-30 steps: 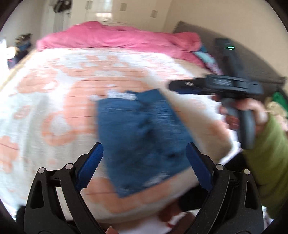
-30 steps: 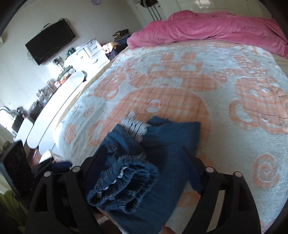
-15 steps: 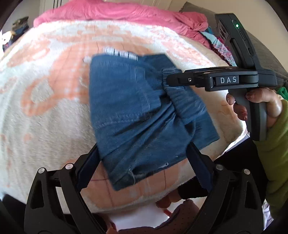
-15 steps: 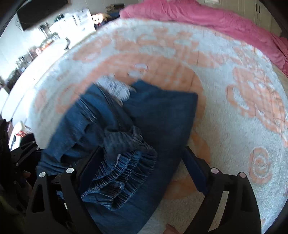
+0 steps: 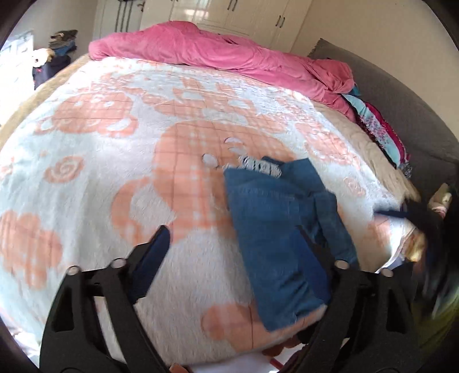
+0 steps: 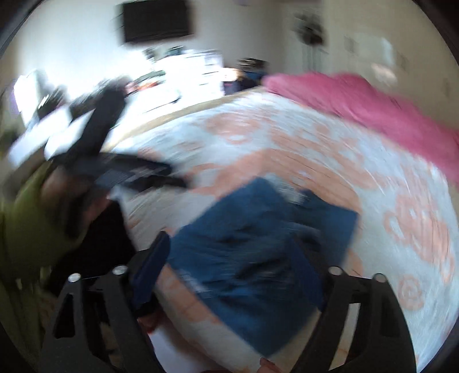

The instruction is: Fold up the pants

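Note:
The blue denim pants [image 5: 281,229] lie folded into a compact rectangle near the front edge of the bed, with a frayed white hem at the far end. They also show in the blurred right wrist view [image 6: 258,246]. My left gripper [image 5: 238,252] is open and empty, above the bed just left of the pants. My right gripper [image 6: 232,258] is open and empty, pulled back above the pants. The right gripper shows as a dark blur at the right edge of the left wrist view [image 5: 424,226].
The bed carries a white and orange patterned blanket [image 5: 143,143]. A pink duvet [image 5: 218,54] is bunched at the far end. A grey headboard [image 5: 401,103] and stacked clothes [image 5: 378,129] are at the right. A TV [image 6: 156,20] and dresser stand beyond the bed.
My right gripper has let go of the bunched denim and swung away to the right. The left gripper has lifted back and shifted left. The pants now lie flat and folded.

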A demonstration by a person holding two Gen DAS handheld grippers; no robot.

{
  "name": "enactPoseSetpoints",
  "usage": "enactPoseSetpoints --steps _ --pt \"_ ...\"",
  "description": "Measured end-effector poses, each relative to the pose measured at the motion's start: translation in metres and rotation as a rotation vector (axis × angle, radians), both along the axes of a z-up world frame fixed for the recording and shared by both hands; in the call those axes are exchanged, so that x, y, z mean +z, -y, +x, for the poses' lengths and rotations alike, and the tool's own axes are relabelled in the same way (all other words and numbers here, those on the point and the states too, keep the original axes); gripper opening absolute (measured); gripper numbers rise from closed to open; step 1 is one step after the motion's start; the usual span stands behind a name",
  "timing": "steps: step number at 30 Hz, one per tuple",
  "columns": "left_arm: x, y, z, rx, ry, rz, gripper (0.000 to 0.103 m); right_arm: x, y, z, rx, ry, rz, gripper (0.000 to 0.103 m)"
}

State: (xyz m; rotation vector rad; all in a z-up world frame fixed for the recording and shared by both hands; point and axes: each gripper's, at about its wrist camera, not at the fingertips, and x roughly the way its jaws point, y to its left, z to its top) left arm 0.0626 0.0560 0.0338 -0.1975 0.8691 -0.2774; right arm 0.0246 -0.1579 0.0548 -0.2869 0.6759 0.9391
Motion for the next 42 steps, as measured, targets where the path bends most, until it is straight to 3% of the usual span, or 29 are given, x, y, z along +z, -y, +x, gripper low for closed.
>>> enactPoseSetpoints --steps 3,6,10,16,18,19,21,25,30,34,37,41,42 --pt "0.000 0.017 0.027 -0.052 -0.021 -0.012 0.057 -0.012 -0.028 -0.024 0.103 0.029 -0.068 0.050" --pt "-0.006 0.039 0.037 -0.114 -0.036 0.002 0.049 -0.027 -0.048 -0.037 0.142 0.089 -0.163 0.037" --pt "-0.023 0.065 0.049 -0.183 -0.062 0.037 0.048 -0.036 -0.058 -0.034 0.135 0.133 -0.215 0.036" --pt "-0.043 0.079 0.058 -0.194 -0.099 0.092 0.048 -0.062 -0.073 -0.034 0.156 0.206 -0.335 0.036" --pt "-0.046 0.078 0.059 -0.189 -0.102 0.081 0.048 -0.072 -0.077 -0.032 0.162 0.154 -0.349 0.027" --pt "-0.046 0.078 0.059 -0.186 -0.101 0.075 0.048 -0.072 -0.077 -0.029 0.168 0.137 -0.342 0.015" --pt "-0.046 0.076 0.058 -0.178 -0.099 0.059 0.048 -0.068 -0.071 -0.029 0.203 0.087 -0.319 0.008" --pt "-0.047 0.076 0.057 -0.176 -0.098 0.062 0.049 -0.065 -0.057 -0.034 0.258 0.058 -0.311 0.007" --pt "-0.047 0.075 0.057 -0.168 -0.096 0.058 0.050 -0.076 -0.061 -0.030 0.245 0.016 -0.336 0.011" --pt "-0.045 0.074 0.055 -0.157 -0.094 0.050 0.051 -0.074 -0.060 -0.028 0.264 -0.014 -0.304 0.028" --pt "-0.042 0.074 0.052 -0.150 -0.085 0.050 0.053 -0.059 -0.051 -0.026 0.274 -0.045 -0.232 0.035" --pt "-0.035 0.073 0.045 -0.139 -0.068 0.055 0.055 -0.031 -0.036 -0.025 0.286 -0.066 -0.082 0.036" --pt "-0.032 0.072 0.044 -0.135 -0.060 0.060 0.056 -0.027 -0.036 -0.025 0.286 -0.060 -0.052 0.044"
